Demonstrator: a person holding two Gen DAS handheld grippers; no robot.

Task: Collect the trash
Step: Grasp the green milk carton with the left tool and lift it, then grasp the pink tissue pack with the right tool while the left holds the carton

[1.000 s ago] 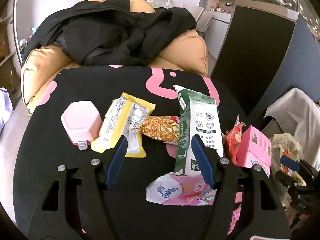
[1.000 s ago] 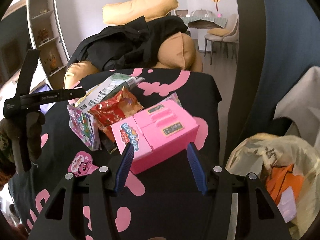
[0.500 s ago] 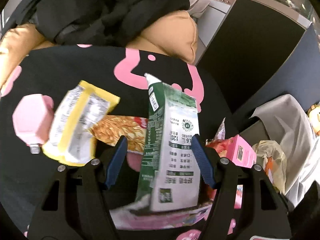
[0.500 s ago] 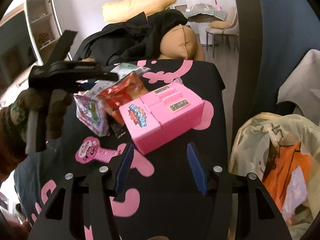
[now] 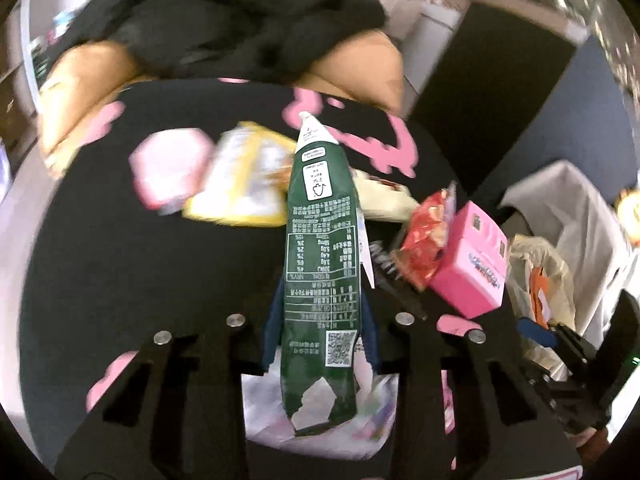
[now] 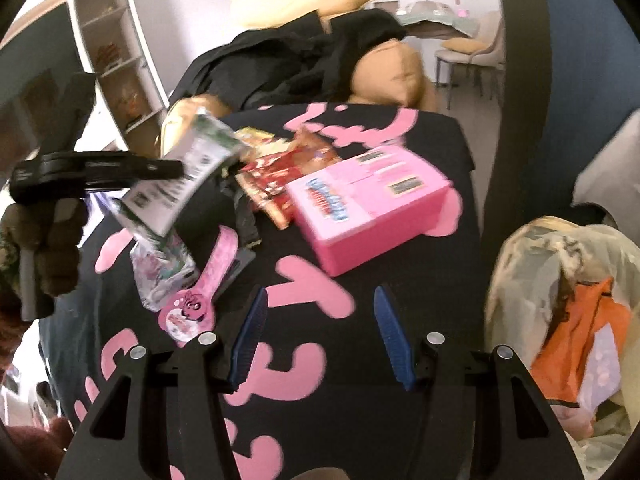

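A green milk carton (image 5: pixel 320 220) stands between the blue pads of my left gripper (image 5: pixel 320 300). The jaws are closing and the pads press on its lower sides. In the right wrist view the same carton (image 6: pixel 184 176) hangs tilted above the table at the left, in the hand-held gripper. My right gripper (image 6: pixel 320 296) is open over the black cloth with nothing between its fingers. A pink box (image 6: pixel 368 208) lies just beyond it. A red snack wrapper (image 6: pixel 288 172) lies behind the box.
A full plastic trash bag (image 6: pixel 568 312) stands off the table's right edge. A tissue pack (image 6: pixel 160 276) and a pink bunny clip (image 6: pixel 200 296) lie at the left. A yellow wrapper (image 5: pixel 248 176) and a pink hexagonal case (image 5: pixel 168 168) lie further back. Behind them stands a couch with a black jacket (image 6: pixel 304 56).
My left gripper moved forward around the green carton, narrowed onto it and raised it off the table. The right gripper drew back a little from the pink box and stayed open.
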